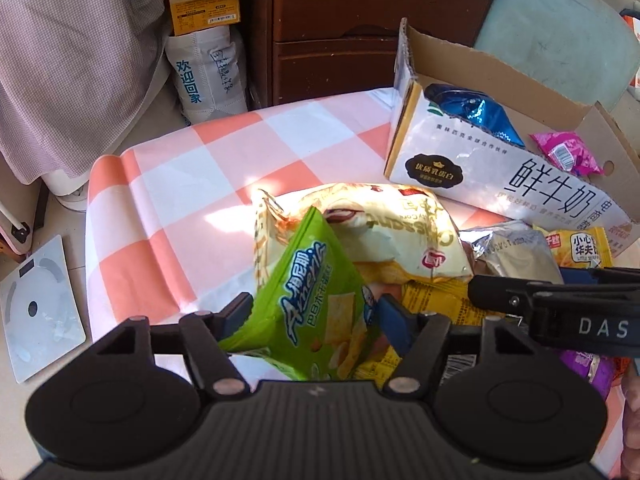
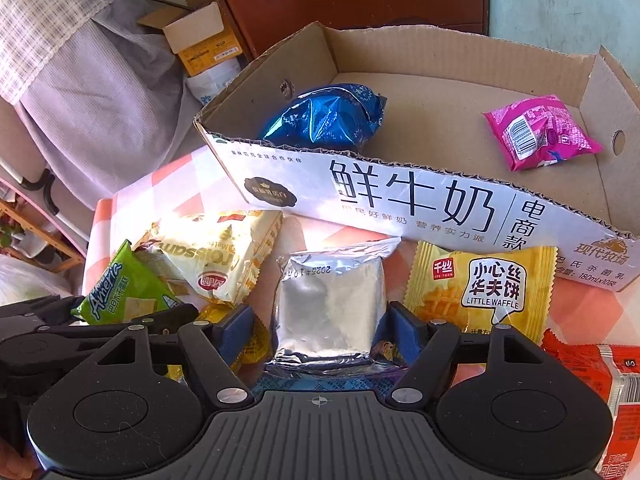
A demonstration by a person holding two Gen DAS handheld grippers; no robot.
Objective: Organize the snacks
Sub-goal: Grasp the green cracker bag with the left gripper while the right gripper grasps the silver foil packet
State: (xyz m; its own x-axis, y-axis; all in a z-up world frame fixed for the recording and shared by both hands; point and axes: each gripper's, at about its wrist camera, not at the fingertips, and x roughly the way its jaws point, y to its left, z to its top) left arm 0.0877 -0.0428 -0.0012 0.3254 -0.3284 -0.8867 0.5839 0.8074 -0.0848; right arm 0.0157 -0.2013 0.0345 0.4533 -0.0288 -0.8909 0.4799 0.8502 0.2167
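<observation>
Left hand-held gripper (image 1: 312, 316): jaws part open around the green chip bag (image 1: 312, 312), which stands tilted against the pale croissant packet (image 1: 372, 232) on the checked counter (image 1: 180, 184); whether the pads press it I cannot tell. Right hand-held gripper (image 2: 322, 326): jaws part open astride the silver foil packet (image 2: 330, 304), contact likewise unclear. Right view alone shows the box (image 2: 400, 200) floor under its blue bag (image 2: 328, 118) and pink packet (image 2: 540, 132), plus a red packet (image 2: 592, 368); left view alone shows a floor scale (image 1: 38, 312).
</observation>
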